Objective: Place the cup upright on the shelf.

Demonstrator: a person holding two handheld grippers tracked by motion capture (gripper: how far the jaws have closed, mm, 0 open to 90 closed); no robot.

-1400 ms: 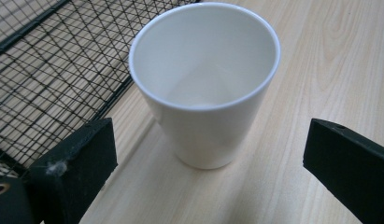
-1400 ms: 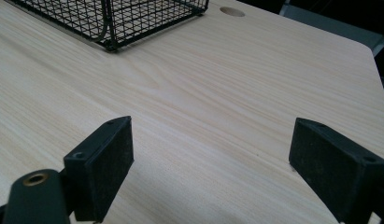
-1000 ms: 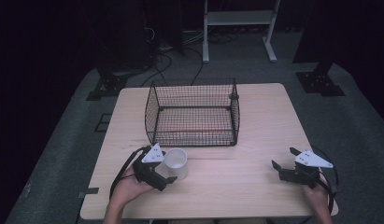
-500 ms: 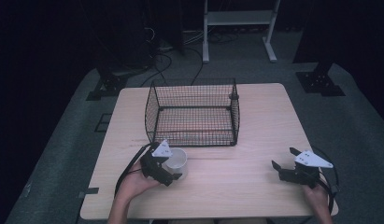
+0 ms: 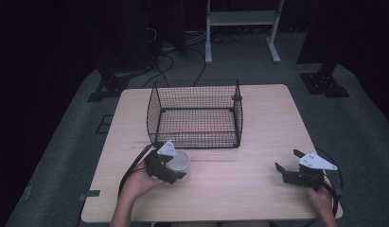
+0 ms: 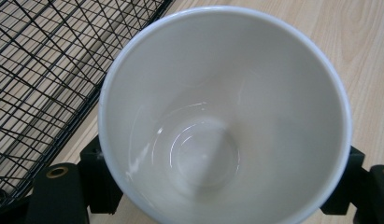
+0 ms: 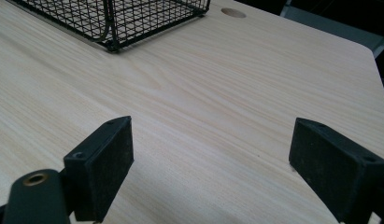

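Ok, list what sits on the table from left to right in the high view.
Left gripper, holding the white cup → wire basket, farther back → right gripper, jaws apart over bare table.

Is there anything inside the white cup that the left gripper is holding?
Nothing: the left gripper view looks into the glossy white ceramic cup and shows a bare bottom. The left gripper clamps its sides; the table beneath it is hidden.
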